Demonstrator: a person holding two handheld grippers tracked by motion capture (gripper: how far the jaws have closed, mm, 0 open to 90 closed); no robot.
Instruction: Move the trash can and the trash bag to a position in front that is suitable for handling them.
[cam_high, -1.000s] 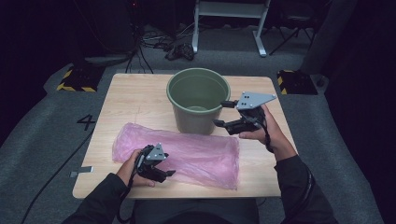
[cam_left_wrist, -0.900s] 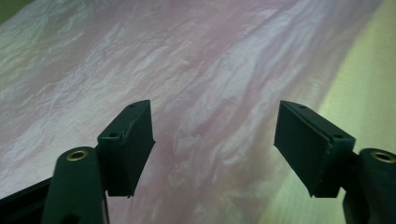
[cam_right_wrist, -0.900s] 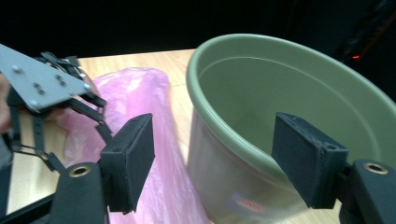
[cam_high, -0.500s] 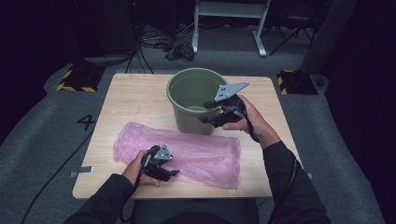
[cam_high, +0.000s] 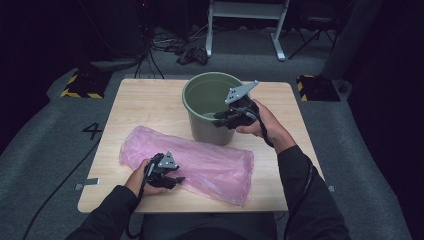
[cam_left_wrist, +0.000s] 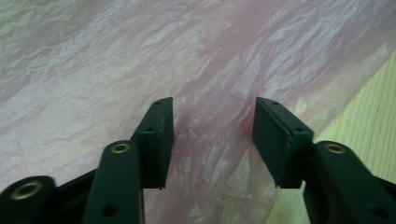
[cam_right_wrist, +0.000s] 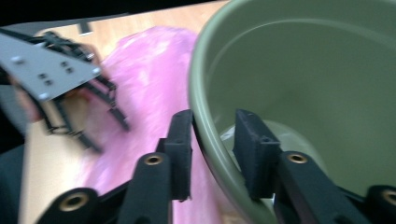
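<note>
A green bucket (cam_high: 212, 107) stands upright mid-table. In front of it lies a crumpled pink plastic bag (cam_high: 200, 167), flat on the wood. My left gripper (cam_high: 177, 180) rests over the bag's near edge. Its jaws have just been closing and still stand apart over a ridge of pink film (cam_left_wrist: 212, 140), which neither pad presses. My right gripper (cam_high: 218, 119) straddles the bucket's right rim (cam_right_wrist: 205, 121), one jaw outside and one inside. Its jaws have been closing too, but a gap remains at the inner pad (cam_right_wrist: 247, 149).
The wooden table (cam_high: 145, 105) has bare room left of the bucket and behind it. On the grey floor are a "4" marking (cam_high: 93, 131), striped yellow-black blocks (cam_high: 80, 86), cables and a white frame (cam_high: 245, 20) at the back.
My right gripper moved left from beside the bucket onto its rim, and its jaws narrowed around it. The left gripper stayed on the bag with its jaws drawing closer.
</note>
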